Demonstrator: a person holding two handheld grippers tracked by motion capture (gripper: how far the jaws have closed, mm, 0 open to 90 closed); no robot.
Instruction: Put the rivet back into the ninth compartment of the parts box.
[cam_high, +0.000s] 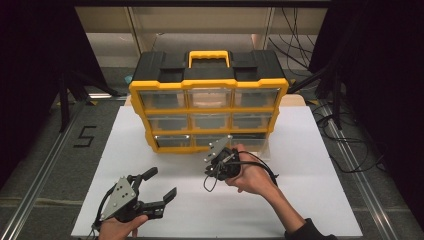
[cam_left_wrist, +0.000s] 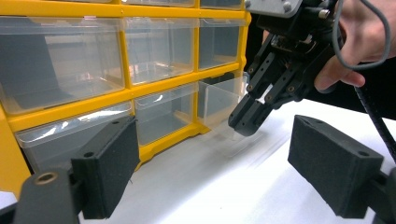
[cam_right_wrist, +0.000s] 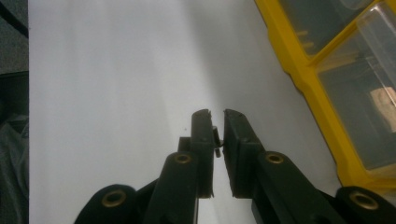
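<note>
meanwhile the right gripper (cam_left_wrist: 246, 122) is clenched on the front wall of a clear plastic drawer (cam_left_wrist: 219, 100) – the bottom right drawer of the yellow and black plastic organiser cabinet (cam_high: 209, 80), pulled partly out over the white bench (cam_high: 300, 200). the left gripper (cam_high: 159, 187) hovers released near the bench's front edge – jaws wide, well apart from the cabinet, nothing between them.

cabinet (cam_high: 210, 80) behind, on board (cam_high: 150, 125) | right claw (cam_left_wrist: 246, 122) at pulled-out drawer (cam_left_wrist: 223, 100)

Black grippers, grey plates, dark sleeve (cam_high: 306, 229).
</note>
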